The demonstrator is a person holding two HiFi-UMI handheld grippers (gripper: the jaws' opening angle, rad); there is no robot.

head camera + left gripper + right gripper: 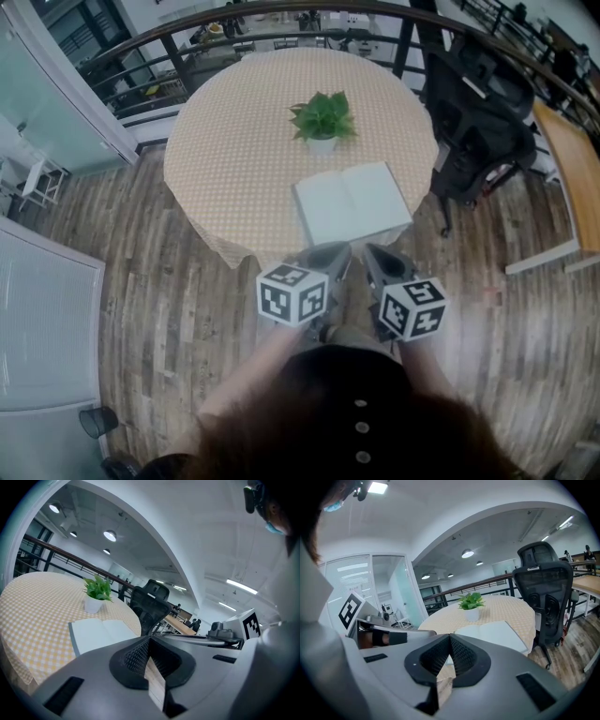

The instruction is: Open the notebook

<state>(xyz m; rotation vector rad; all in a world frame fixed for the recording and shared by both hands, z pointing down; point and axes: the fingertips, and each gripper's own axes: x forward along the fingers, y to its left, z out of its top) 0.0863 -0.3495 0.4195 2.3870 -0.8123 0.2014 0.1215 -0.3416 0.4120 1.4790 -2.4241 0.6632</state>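
Open notebook (352, 202) — ahead of left gripper (342, 250), right gripper (369, 250), touching neither.

The notebook (352, 203) lies open on the table (234, 159), just ahead of the left gripper (336, 251) and right gripper (377, 253); a plant (322, 117) stands farther beyond.

Small green potted plant in white pot (322, 120) sitting on round table with yellow checked cloth (234, 159); black mesh office chair (473, 117) standing just beside the table.

Round yellow-checked desk (234, 159) in front of me, open notebook (352, 202) lying flat by its near edge, potted plant (322, 120) standing farther back, apart from it
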